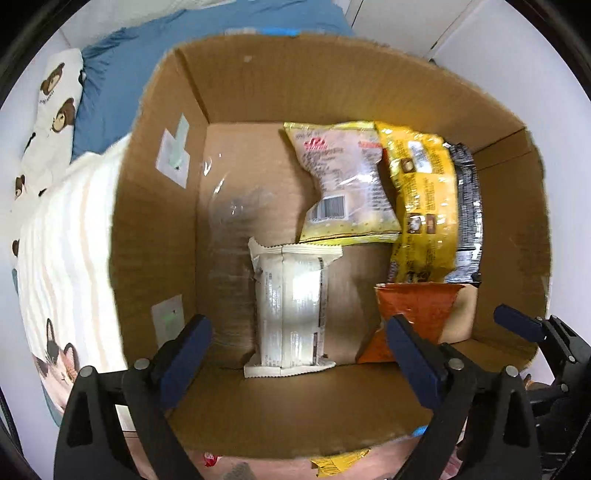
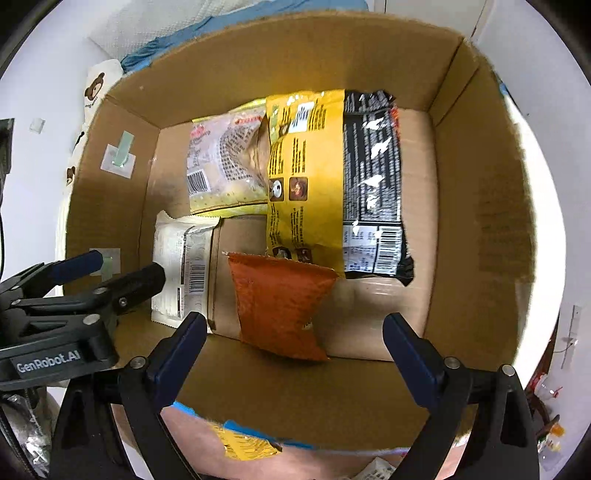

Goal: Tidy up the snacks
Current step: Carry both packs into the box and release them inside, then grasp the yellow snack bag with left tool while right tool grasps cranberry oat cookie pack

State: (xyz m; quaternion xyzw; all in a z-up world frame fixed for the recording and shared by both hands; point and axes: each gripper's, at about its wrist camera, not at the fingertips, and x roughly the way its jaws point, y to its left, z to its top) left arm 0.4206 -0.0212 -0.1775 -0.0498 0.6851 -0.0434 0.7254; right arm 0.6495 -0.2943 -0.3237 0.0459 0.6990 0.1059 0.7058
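An open cardboard box (image 1: 332, 81) (image 2: 295, 62) holds several snack packets lying flat. My left gripper (image 1: 299, 325) hangs open above a white packet (image 1: 291, 306) at the box's near side, not touching it. My right gripper (image 2: 295, 321) is open over an orange packet (image 2: 277, 302) (image 1: 417, 306), with nothing between its fingers. Behind these lie a pale packet with a yellow rim (image 1: 343, 181) (image 2: 221, 162), a yellow packet (image 1: 421, 199) (image 2: 306, 177) and a black packet (image 1: 469, 206) (image 2: 373, 184), overlapping. The right wrist view shows the left gripper (image 2: 122, 267) at the left over the white packet (image 2: 181, 266).
The box stands against a bed with a blue sheet (image 1: 122, 74), a bear-print pillow (image 1: 55, 99) and a cat-print blanket (image 1: 62, 240). Another yellow packet (image 2: 247, 446) (image 1: 340, 461) lies outside the box's near wall. White panels (image 1: 461, 33) rise behind.
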